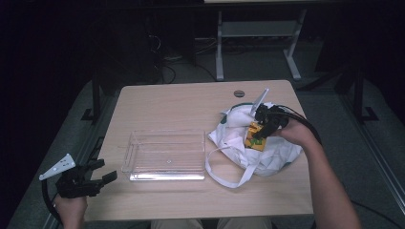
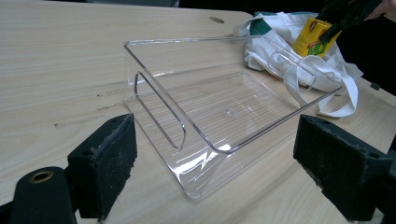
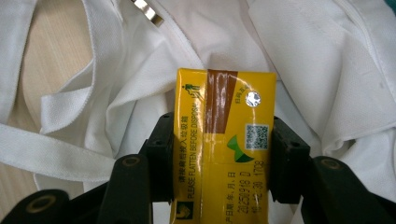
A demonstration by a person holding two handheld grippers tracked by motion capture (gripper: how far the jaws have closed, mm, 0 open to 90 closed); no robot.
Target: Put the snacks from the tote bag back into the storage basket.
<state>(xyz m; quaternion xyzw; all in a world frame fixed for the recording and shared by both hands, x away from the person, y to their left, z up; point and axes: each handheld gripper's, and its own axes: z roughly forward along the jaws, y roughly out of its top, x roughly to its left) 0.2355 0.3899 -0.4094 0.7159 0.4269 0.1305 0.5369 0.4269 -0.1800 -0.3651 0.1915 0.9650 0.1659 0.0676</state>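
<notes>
The right tool is closed on a yellow rectangular drink carton; in the right gripper view both black pads press the carton's two narrow sides, with its printed face turned toward the camera. The carton's long axis runs along the jaws, its taped top end pointing away from the tool. In the high view the carton sits at the mouth of a crumpled white cloth tote bag, partly above the fabric; whether its lower end has cleared the bag cannot be told.

The landmark is the clear rectangular plastic tray at the middle of the light wooden bench. The bag lies just beside the tray's right wall, one white strap looping close to that wall. The carton therefore lies to the tray's right, and slightly farther from the person than its centre. The tray is empty.

The left tool rests off the tray's left end, near the bench's left edge, jaws wide apart and holding nothing; its own view looks across the tray toward the bag.

Judgement: the right tool is much the nearer to the carton and already has it. A transfer would run leftward over the tray's right wall, and the strap could snag.
</notes>
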